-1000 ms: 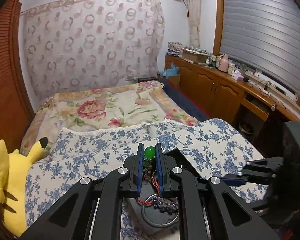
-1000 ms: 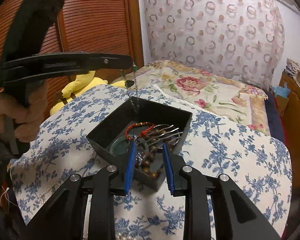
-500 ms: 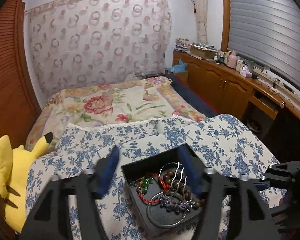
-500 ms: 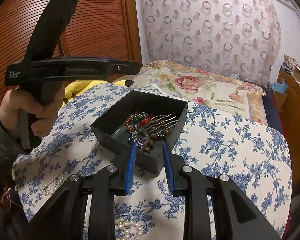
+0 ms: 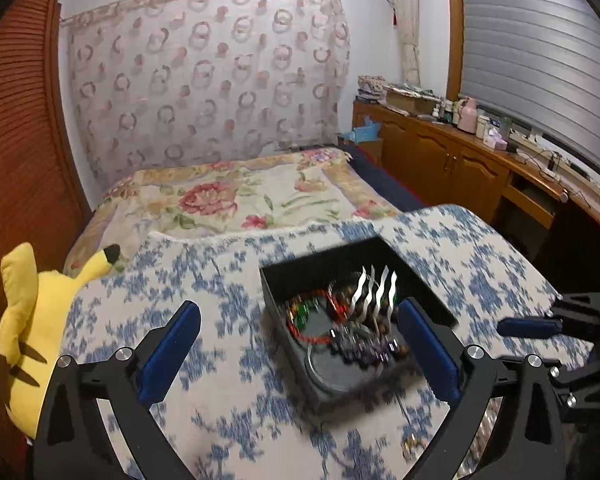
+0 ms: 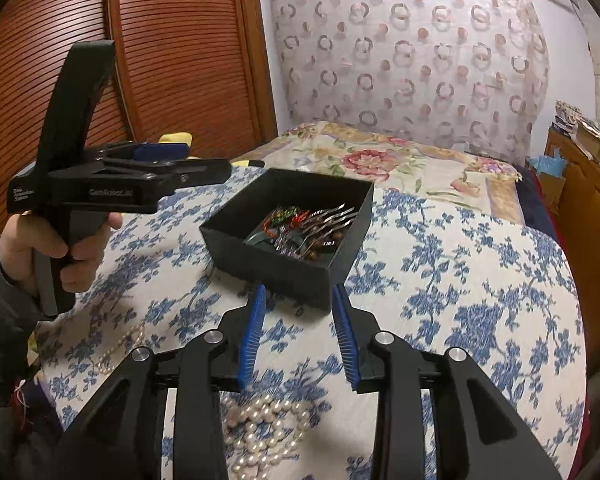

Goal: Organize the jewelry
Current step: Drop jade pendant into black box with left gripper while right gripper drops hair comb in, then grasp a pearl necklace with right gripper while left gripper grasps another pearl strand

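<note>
A black open box (image 5: 284, 292) (image 6: 284, 268) stands on the blue-flowered cloth (image 6: 440, 300). It holds a red cord bracelet with a green bead (image 5: 304, 312), a silver wavy hair comb (image 5: 374, 290) (image 6: 324, 216), dark beads and a ring. My left gripper (image 5: 300, 344) is wide open and empty, above and just left of the box; it also shows in the right wrist view (image 6: 160, 152). My right gripper (image 6: 298, 336) is open and empty, just short of the box's near corner. A pearl necklace (image 6: 260, 432) lies under it.
A second pearl strand (image 6: 120, 348) lies on the cloth at the left edge. A yellow plush toy (image 5: 32, 320) sits left of the cloth. A flowered bed (image 5: 240, 196) lies behind. Wooden cabinets (image 5: 460, 168) stand at the right.
My left gripper opened and dropped the green-bead red cord bracelet into the box, then drew back to the left. My right gripper pulled back from over the box towards its near corner.
</note>
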The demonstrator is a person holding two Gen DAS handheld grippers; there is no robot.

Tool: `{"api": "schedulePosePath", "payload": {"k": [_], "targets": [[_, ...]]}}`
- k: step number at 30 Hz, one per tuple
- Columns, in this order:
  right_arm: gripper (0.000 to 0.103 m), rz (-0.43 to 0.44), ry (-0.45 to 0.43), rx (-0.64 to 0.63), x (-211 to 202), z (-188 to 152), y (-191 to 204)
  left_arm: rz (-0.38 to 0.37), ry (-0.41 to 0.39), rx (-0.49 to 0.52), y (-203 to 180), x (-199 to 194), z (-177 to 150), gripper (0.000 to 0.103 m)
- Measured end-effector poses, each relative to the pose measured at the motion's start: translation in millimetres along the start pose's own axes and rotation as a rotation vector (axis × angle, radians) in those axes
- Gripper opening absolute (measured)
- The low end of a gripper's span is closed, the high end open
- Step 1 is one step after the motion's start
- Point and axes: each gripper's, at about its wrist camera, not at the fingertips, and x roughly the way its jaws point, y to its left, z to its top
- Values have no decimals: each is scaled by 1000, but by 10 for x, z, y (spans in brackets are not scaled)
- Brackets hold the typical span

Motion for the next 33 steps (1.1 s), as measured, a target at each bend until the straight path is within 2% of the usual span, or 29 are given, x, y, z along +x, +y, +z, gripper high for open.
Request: {"api": "schedulePosePath", "payload": {"k": [14,25,33], "targets": [[37,-7,30,-3,-229,-381,132,-41,19,30,-187,-491,-588,95],[37,-49,138,-8,-173,-715,84,-42,61,-68,-28,-654,-1024,95],[37,-26,154,23,-107,-694,131,-13,94,-77,20,-653,-1202,95]]}}
